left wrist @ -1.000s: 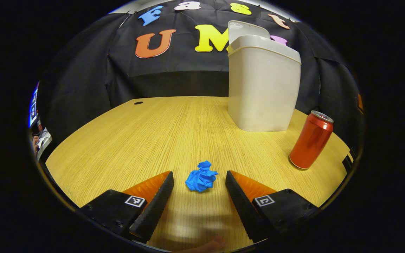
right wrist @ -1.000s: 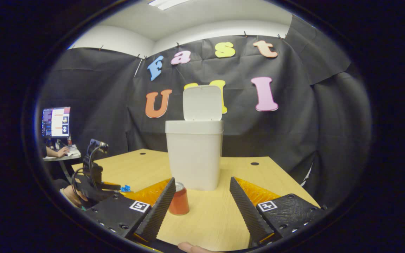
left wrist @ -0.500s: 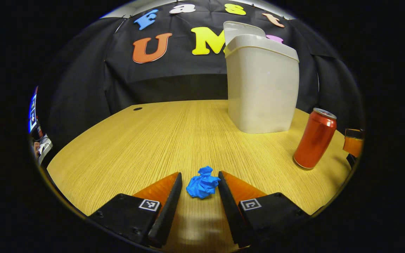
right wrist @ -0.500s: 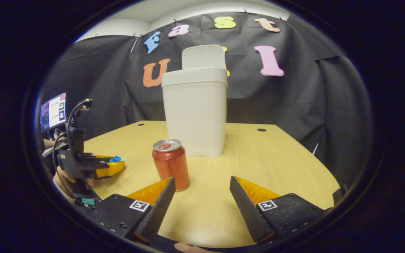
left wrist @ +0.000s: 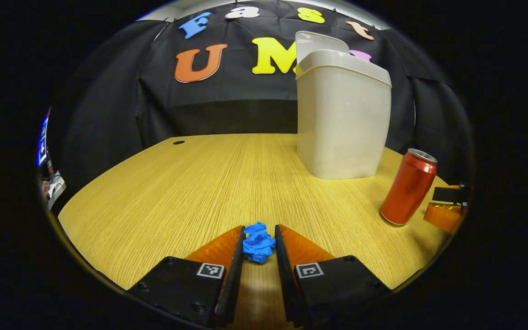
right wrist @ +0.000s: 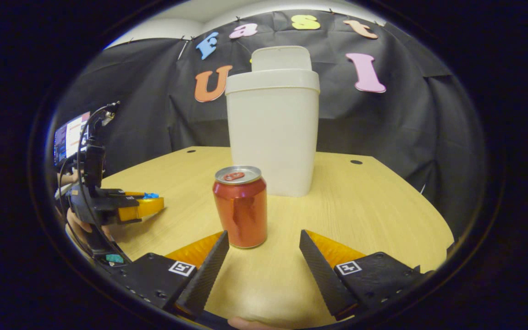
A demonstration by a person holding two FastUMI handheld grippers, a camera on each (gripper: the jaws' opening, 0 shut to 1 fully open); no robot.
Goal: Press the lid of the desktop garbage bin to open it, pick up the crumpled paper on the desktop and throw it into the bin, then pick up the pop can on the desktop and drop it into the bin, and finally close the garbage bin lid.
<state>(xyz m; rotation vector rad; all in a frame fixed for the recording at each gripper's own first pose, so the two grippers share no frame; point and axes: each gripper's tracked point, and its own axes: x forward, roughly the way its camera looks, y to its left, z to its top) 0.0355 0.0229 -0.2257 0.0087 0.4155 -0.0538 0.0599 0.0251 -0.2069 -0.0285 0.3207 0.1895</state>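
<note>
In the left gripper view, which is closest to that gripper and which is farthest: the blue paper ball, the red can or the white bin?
1. Crumpled paper: nearest, squeezed between the left gripper's fingers.
2. Pop can: farther, upright on the desktop off to the right.
3. Garbage bin: farthest, toward the back right, lid up.

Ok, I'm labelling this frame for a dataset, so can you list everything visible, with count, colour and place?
white plastic desktop bin: one, white, back of the desk, lid up
red metal pop can: one, red, upright in front of the bin
blue crumpled paper: one, blue, near desk edge, between the left fingers
light wooden desk: one, yellow-tan, under everything
computer monitor: one, lit, far left beyond the desk
left gripper: one, closed on the paper
right gripper: one, open, just short of the can
</note>
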